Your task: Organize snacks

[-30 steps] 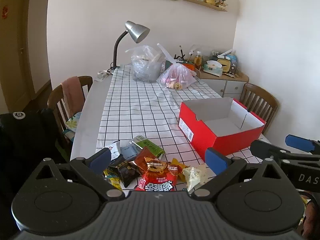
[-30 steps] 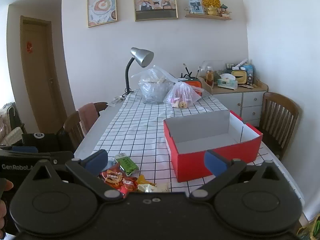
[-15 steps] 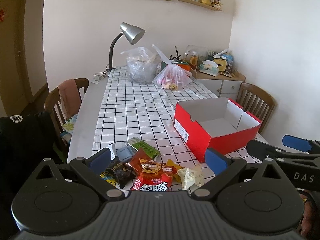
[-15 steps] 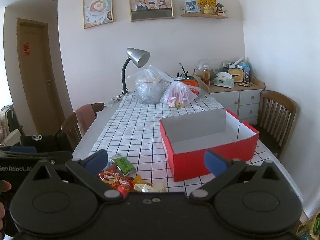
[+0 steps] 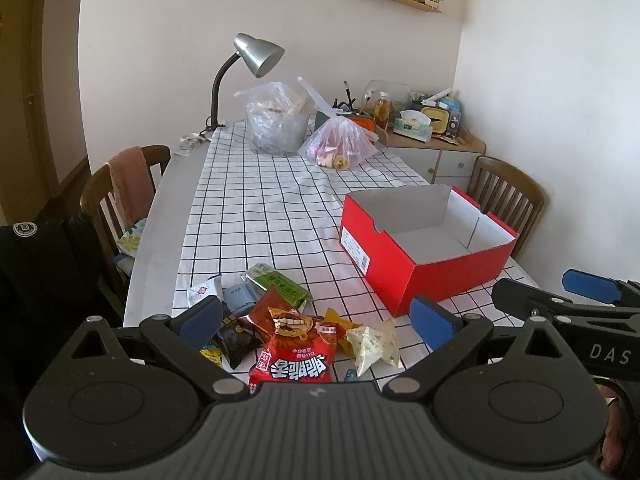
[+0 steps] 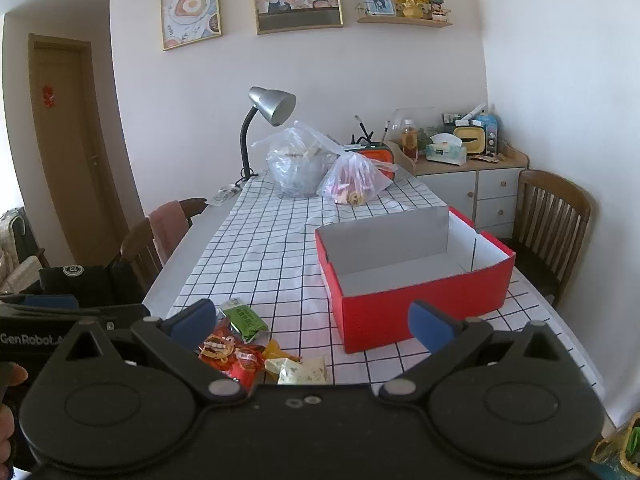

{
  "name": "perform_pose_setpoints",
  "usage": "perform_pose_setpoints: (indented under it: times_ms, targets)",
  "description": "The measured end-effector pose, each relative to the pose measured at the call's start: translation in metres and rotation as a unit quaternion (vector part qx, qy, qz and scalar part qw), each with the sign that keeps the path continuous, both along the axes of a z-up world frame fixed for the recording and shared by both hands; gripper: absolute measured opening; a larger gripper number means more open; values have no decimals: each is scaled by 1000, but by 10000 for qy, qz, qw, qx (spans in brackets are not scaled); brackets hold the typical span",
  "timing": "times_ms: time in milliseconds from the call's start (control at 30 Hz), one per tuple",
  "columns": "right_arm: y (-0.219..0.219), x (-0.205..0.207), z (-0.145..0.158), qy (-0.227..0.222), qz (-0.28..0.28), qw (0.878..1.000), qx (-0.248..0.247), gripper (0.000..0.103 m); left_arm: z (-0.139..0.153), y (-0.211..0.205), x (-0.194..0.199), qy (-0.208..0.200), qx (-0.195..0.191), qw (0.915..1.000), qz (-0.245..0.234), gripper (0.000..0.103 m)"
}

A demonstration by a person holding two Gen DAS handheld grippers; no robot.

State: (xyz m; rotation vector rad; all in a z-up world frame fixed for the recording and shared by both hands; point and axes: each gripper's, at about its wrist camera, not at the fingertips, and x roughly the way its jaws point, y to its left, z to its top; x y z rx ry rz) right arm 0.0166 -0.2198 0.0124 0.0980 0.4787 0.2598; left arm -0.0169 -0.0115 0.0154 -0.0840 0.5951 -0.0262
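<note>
So: both grippers, left [image 5: 316,316] and right [image 6: 312,318], spread wide and empty above the snacks [image 5: 296,332]; box [image 6: 412,276] stands open beside them, ready to fill.

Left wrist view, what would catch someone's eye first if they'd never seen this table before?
Most likely the open red box, empty, on the checked tablecloth toward the table's right side. Next, the heap of snack packets at the near edge, topped by a red bag with white lettering, right ahead of the open left claw. Farther back stands a silver desk lamp.
</note>
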Motion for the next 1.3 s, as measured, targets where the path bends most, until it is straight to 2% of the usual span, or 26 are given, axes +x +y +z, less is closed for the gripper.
perform_pose_setpoints:
  times_ms: [667,1067,1300]
  targets:
    - [6,3,0,-33,-130,9996,-235,101,0,-1,3,11,-54,10000,-13,101]
    - [10,13,-3,26,24,9997,-227,101,-3,8,10,55,-101,9999,72,101]
    - [18,28,-9,-1,314,9990,-319,99,-12,15,25,192,-111,9997,135,101]
